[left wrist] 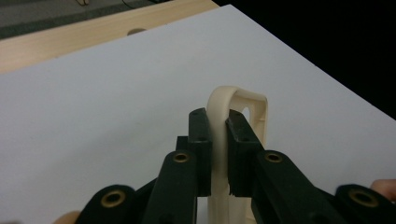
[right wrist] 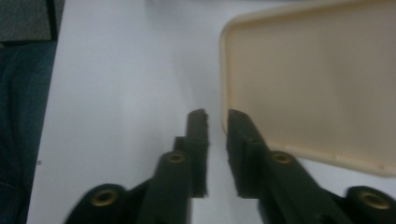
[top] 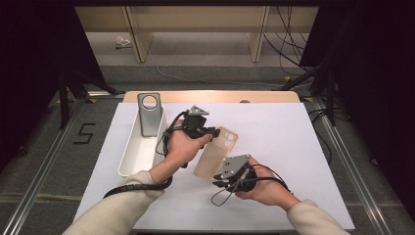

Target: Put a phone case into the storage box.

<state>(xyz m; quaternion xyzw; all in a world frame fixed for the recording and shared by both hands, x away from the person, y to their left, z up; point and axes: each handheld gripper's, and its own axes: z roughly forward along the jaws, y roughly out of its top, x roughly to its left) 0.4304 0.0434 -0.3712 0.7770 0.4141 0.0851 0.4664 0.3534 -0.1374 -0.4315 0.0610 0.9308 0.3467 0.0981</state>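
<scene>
One beige phone case [top: 215, 152], rounded corners, camera cutout

A white sheet [top: 274, 132] covers the wooden surface [top: 210, 96]. A long white tray [top: 128, 156] sits on it at left, a grey phone case [top: 149, 114] leaning inside.

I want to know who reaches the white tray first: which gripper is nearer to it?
Left. The left gripper, shut on the beige phone case, sits just right of the white tray; the right gripper is farther right, at the case's lower end.
</scene>
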